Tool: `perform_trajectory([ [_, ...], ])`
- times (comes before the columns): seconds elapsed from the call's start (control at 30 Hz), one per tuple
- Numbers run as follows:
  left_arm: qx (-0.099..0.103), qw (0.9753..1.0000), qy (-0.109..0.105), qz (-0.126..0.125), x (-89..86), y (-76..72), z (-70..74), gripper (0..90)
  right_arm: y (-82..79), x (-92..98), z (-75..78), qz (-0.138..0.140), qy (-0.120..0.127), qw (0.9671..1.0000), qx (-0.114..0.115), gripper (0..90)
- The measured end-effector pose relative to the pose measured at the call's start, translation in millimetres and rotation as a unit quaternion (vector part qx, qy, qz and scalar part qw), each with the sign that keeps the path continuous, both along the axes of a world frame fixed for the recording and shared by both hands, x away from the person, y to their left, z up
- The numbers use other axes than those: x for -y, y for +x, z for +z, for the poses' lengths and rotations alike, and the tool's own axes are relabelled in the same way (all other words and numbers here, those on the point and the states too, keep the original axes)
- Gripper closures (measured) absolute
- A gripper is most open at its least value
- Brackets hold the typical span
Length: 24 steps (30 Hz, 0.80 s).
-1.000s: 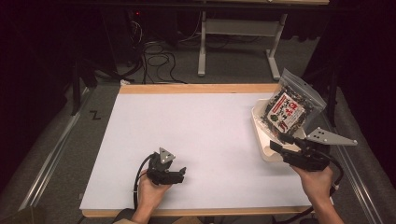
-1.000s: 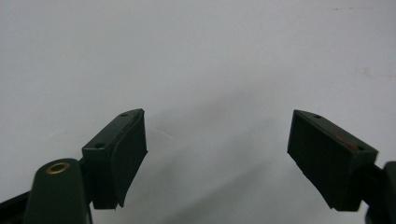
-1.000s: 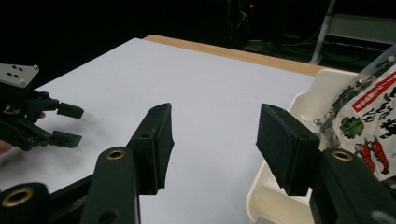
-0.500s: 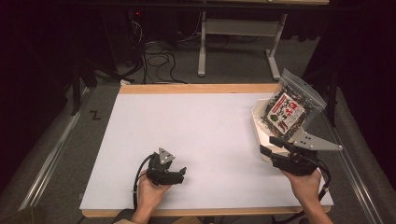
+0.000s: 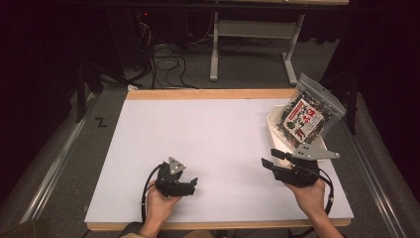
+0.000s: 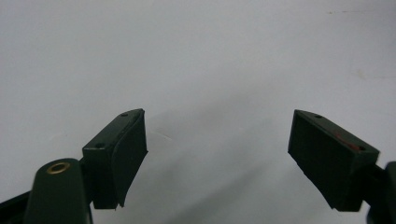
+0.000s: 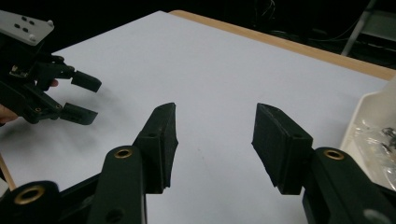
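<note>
Both sets of jaws gape empty; my right gripper point(image 5: 267, 157) sits near the snack bag point(image 5: 308, 115) propped in the white tray point(image 5: 275, 130), so a careless swing risks toppling it, while the left gripper point(image 5: 192, 184) idles well apart.

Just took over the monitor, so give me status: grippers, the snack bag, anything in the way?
Left gripper open, empty, low over the table. Right gripper open, empty, beside the white tray. Snack bag sits in the tray, untouched. Nothing in the way.
</note>
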<state>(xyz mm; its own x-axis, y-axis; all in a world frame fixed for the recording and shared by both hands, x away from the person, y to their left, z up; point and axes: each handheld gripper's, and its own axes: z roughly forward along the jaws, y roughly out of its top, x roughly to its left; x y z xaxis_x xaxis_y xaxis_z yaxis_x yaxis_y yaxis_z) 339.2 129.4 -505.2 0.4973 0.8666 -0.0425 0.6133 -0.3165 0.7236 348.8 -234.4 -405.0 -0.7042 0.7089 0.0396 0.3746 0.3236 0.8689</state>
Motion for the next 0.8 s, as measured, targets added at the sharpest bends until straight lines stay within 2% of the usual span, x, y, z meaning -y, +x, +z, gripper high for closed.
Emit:
perform_trajectory([
  [0.1,0.0,1.0,-0.002,-0.001,-0.4,-0.2,0.3,20.1,3.0,-7.5,-3.1,0.012,-0.007,0.9999,0.0,50.3],
  [0.33,-0.001,1.0,-0.001,-0.002,0.0,-0.1,0.1,20.1,7.4,-18.0,-12.1,0.019,-0.015,0.9996,-0.015,50.3],
  [0.8,-0.001,1.0,-0.002,-0.002,0.8,0.5,-0.3,20.1,13.2,-23.5,-25.7,0.021,-0.015,0.9992,-0.029,50.3],
])
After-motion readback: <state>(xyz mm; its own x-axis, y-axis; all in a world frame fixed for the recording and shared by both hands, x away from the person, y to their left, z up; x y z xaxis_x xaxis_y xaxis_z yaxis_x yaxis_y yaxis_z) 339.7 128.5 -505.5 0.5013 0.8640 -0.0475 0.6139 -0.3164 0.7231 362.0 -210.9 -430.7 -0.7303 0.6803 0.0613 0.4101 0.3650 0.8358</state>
